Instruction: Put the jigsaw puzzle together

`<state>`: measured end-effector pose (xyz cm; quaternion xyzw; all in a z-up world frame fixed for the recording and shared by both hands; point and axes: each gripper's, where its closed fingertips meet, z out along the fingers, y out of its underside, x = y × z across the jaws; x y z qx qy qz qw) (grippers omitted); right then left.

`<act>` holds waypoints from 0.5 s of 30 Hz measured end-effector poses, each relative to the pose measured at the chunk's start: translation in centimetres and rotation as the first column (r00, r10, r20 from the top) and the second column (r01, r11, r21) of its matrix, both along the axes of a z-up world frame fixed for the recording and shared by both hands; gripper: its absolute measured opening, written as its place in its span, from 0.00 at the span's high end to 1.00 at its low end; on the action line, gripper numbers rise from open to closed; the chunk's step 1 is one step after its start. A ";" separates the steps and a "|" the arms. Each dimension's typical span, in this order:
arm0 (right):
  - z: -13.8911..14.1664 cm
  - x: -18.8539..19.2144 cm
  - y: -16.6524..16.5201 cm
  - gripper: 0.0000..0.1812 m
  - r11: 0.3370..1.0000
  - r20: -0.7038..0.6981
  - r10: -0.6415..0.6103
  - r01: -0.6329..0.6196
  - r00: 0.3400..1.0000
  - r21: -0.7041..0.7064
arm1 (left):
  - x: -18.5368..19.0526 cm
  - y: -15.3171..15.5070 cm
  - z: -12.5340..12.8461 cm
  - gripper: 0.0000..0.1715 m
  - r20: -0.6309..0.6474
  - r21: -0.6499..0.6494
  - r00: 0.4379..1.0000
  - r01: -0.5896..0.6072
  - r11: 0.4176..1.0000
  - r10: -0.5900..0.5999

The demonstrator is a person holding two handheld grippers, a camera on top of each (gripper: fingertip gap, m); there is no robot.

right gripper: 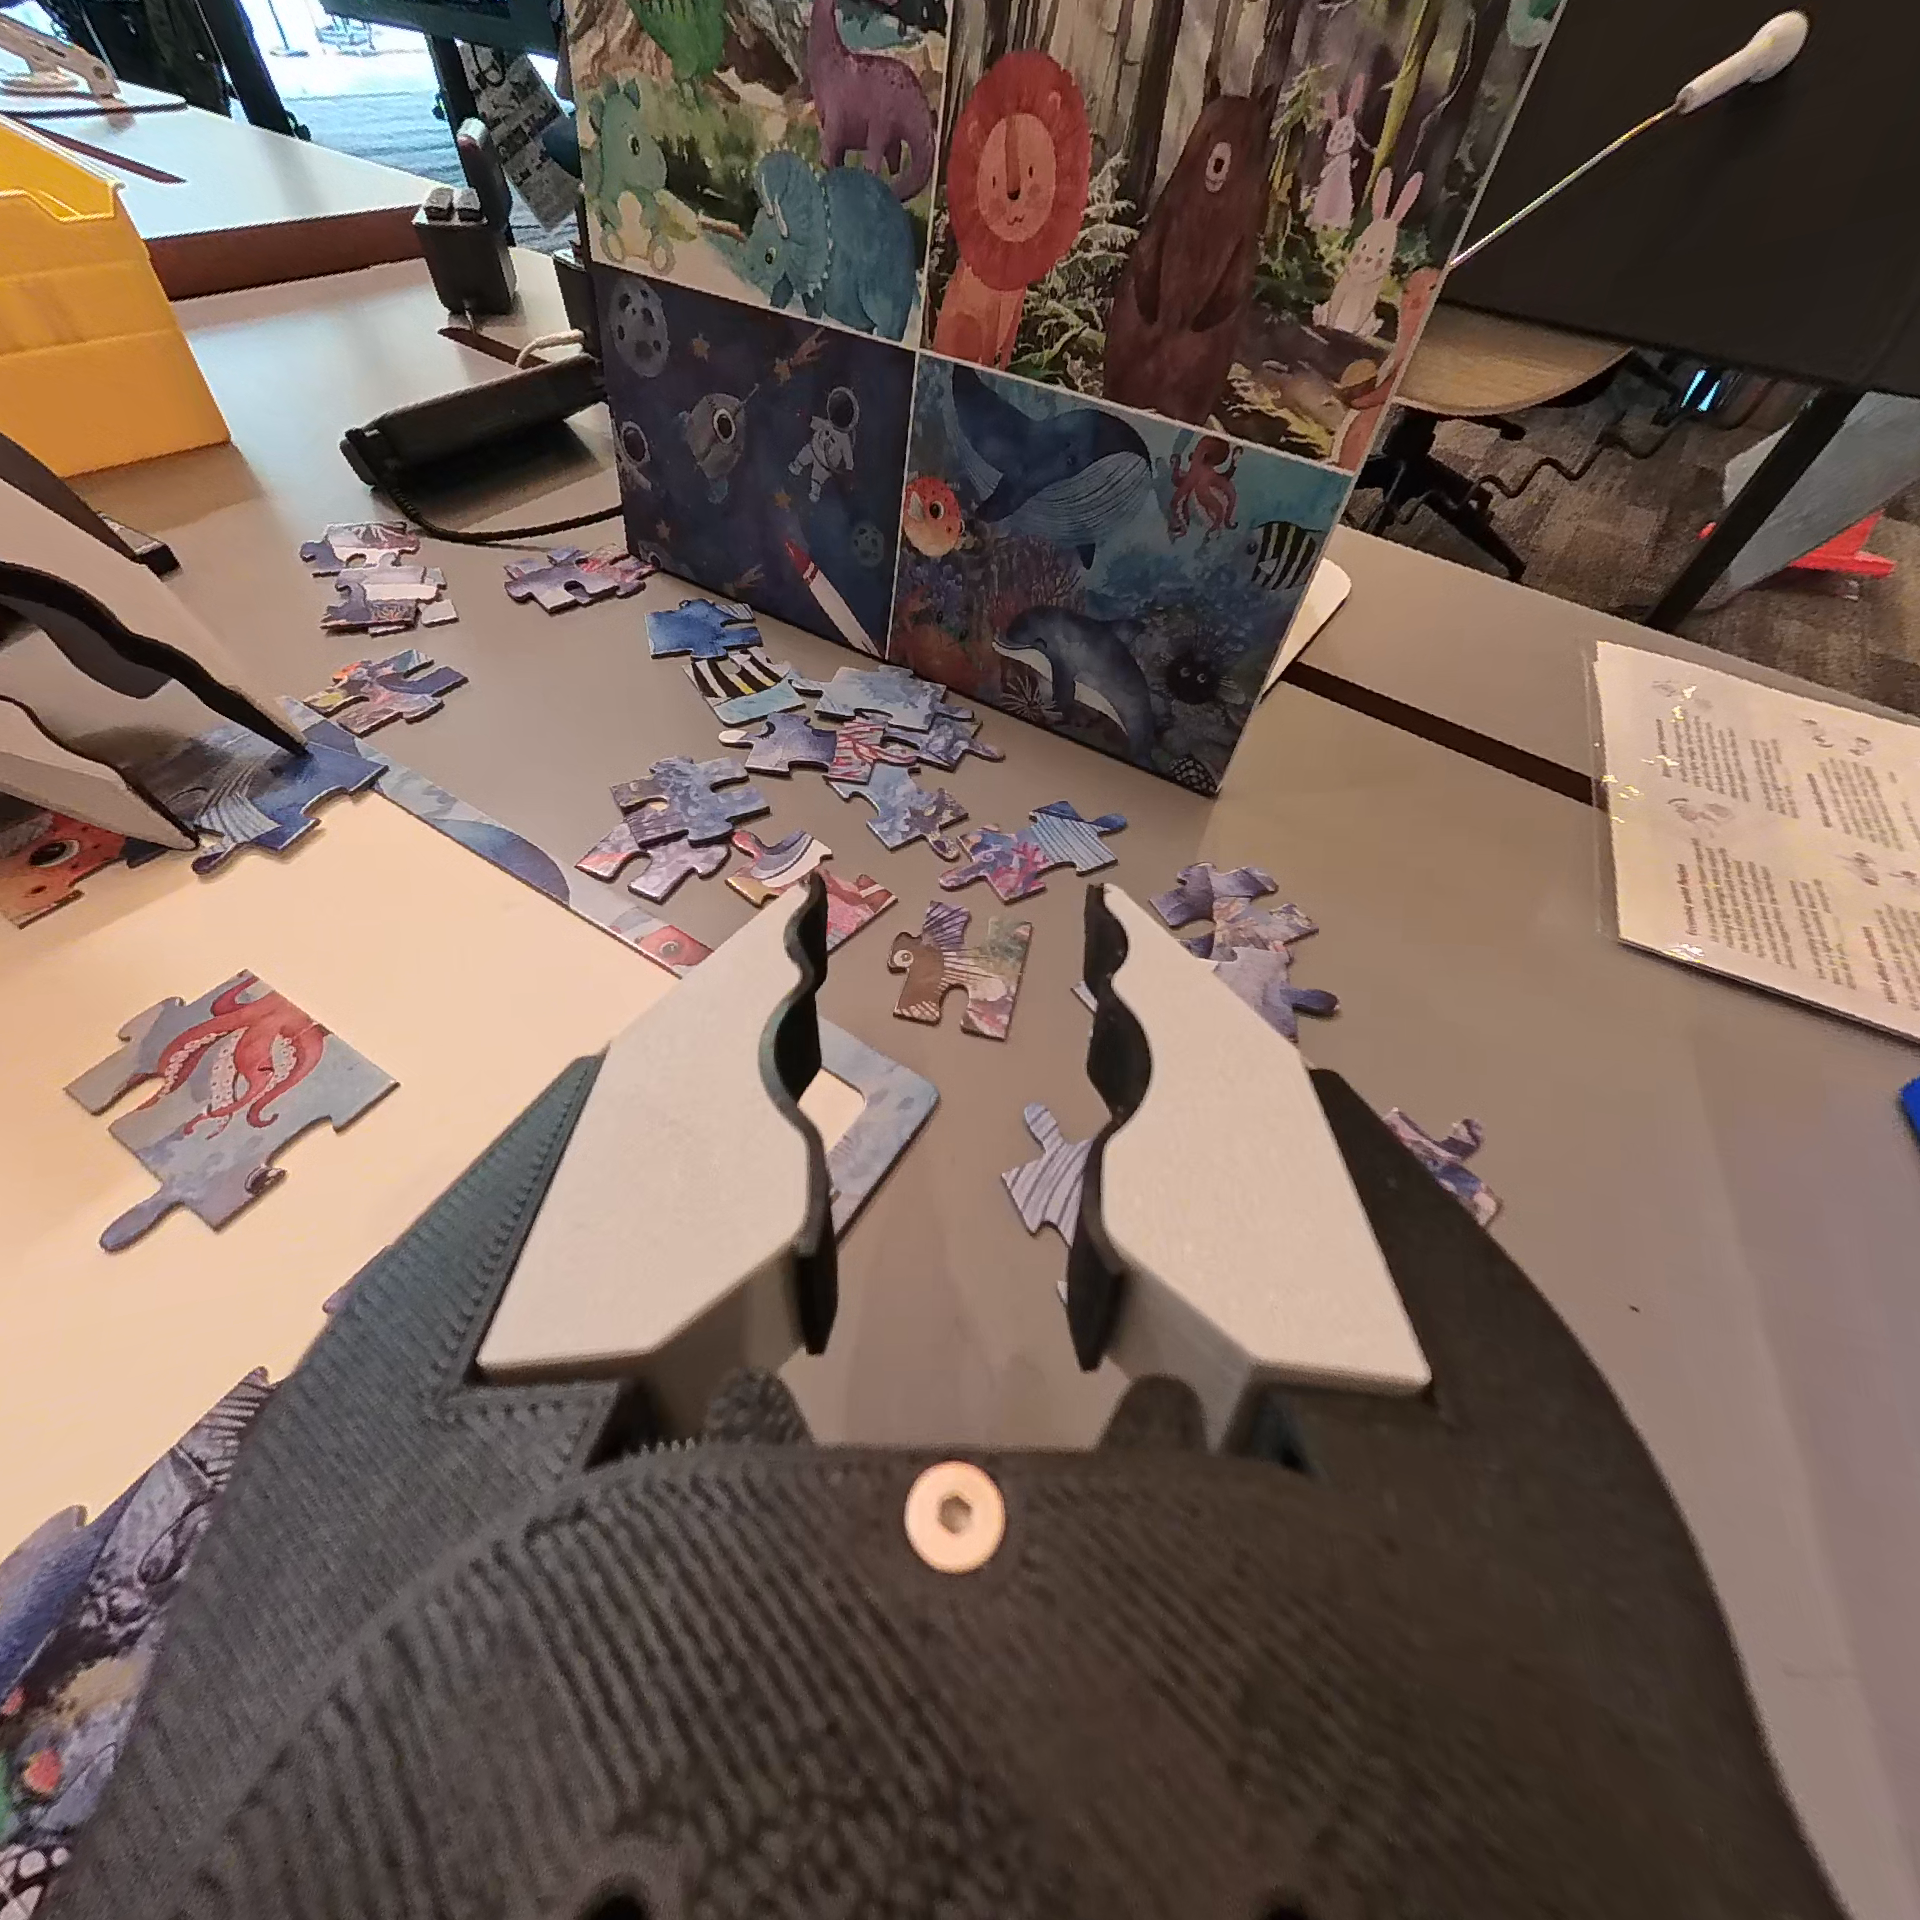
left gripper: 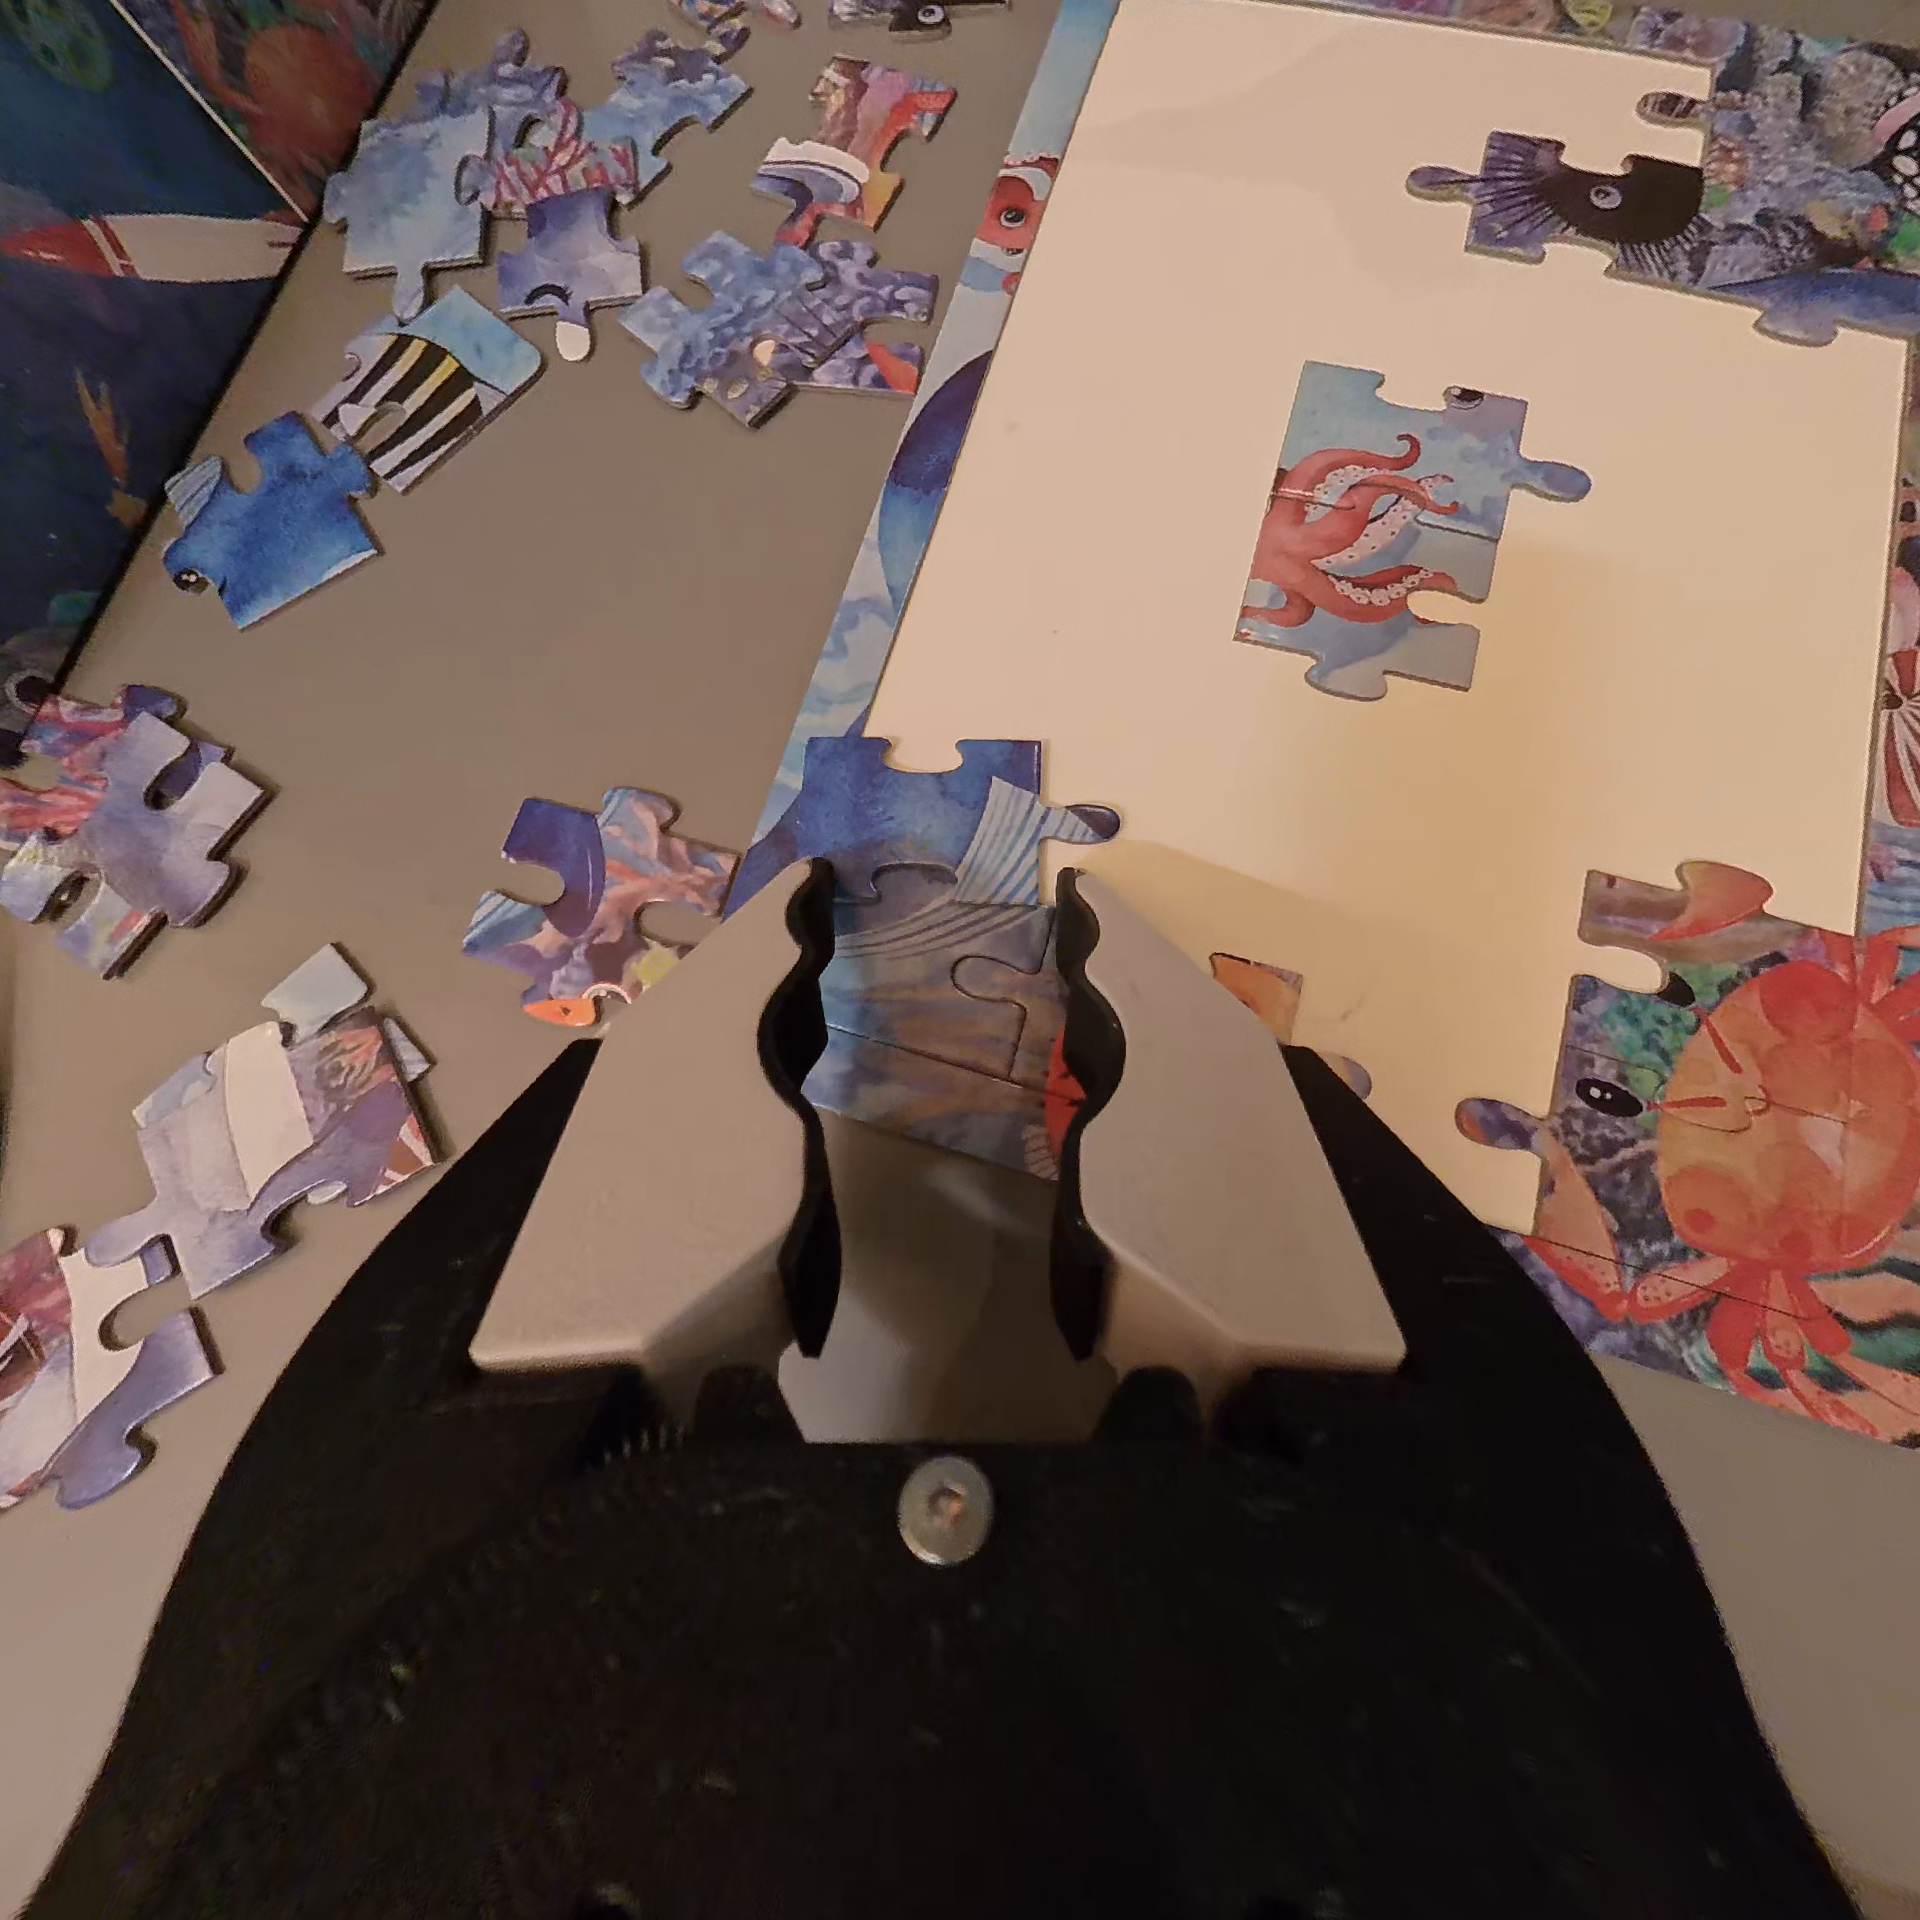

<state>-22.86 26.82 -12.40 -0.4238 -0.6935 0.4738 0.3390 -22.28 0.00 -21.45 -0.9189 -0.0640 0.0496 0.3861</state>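
The left gripper point(left gripper: 940, 883) is down at the near left corner of the puzzle board point(left gripper: 1195, 260), fingers parted with nothing between them, tips just over the joined blue whale pieces point(left gripper: 925, 821) seated in that corner. The board's cream middle lies mostly bare; an octopus cluster point(left gripper: 1371, 530) sits alone on it, apart from the frame. The crab section point(left gripper: 1766, 1122) fills the near right corner, and a black spiky fish piece point(left gripper: 1558, 197) juts in from the far right.

Over to the right gripper point(right gripper: 951, 914): jaws apart, empty, hovering above the grey table point(right gripper: 1455, 987) past the board's edge. A brown fish piece point(right gripper: 961, 966) lies right beyond its fingertips among the scattered loose pieces point(right gripper: 831, 727). Behind them, the puzzle box point(right gripper: 987, 364) stands upright, and a printed sheet point(right gripper: 1766, 831) lies off to the right.
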 end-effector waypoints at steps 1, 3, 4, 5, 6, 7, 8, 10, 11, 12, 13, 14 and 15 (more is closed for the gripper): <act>0.0 0.0 0.0 0.73 1.000 0.001 0.001 -0.001 1.000 0.000 | 0.0 0.0 0.0 0.77 -0.002 0.000 1.000 0.003 1.000 -0.003; 0.1 0.0 -0.3 0.73 1.000 -0.001 0.005 -0.005 1.000 0.000 | 0.1 0.0 0.0 0.76 -0.009 0.000 1.000 0.010 1.000 -0.010; 0.3 0.1 -0.6 0.73 1.000 -0.003 0.013 -0.013 1.000 -0.004 | 0.0 -0.2 0.1 0.75 -0.015 -0.002 1.000 0.010 1.000 -0.010; 0.5 0.3 -0.9 0.72 0.999 -0.008 0.032 -0.032 0.999 -0.012 | -0.3 -0.5 0.2 0.74 -0.023 0.000 1.000 0.001 1.000 -0.001; 0.6 0.7 -1.6 0.69 0.997 -0.008 0.067 -0.067 0.998 -0.022 | -0.6 -0.8 0.5 0.74 -0.025 0.010 1.000 -0.013 1.000 0.013; 0.5 1.1 -2.4 0.65 0.994 0.001 0.109 -0.109 0.994 -0.026 | -0.9 -1.0 0.8 0.74 -0.020 0.025 0.999 -0.025 0.999 0.026; 0.2 1.3 -3.3 0.62 0.989 0.017 0.148 -0.147 0.989 -0.026 | -1.0 -1.2 1.1 0.74 -0.007 0.040 0.999 -0.034 0.999 0.034; -0.3 1.6 -6.4 0.61 0.974 0.038 0.225 -0.224 0.974 -0.038 | -1.3 -1.5 1.4 0.74 0.001 0.051 0.999 -0.048 0.998 0.048; -0.3 1.8 -8.2 0.61 0.963 0.038 0.269 -0.267 0.963 -0.049 | -1.4 -1.6 1.5 0.74 -0.007 0.048 0.999 -0.053 0.997 0.053; -0.4 2.0 -10.2 0.61 0.948 0.040 0.315 -0.312 0.948 -0.054 | -1.6 -1.7 1.4 0.74 -0.015 0.042 0.998 -0.059 0.997 0.060; -0.5 2.2 -12.1 0.61 0.933 0.047 0.359 -0.357 0.932 -0.051 | -1.7 -1.8 1.3 0.75 -0.020 0.033 0.998 -0.067 0.997 0.067; -0.6 2.1 -14.1 0.61 0.917 0.063 0.400 -0.398 0.914 -0.039 | -1.9 -1.9 1.2 0.76 -0.023 0.024 0.997 -0.074 0.997 0.074; -0.7 2.1 -15.9 0.61 0.900 0.088 0.436 -0.436 0.896 -0.022 | -2.1 -2.0 1.1 0.79 -0.033 0.020 0.996 -0.083 0.996 0.084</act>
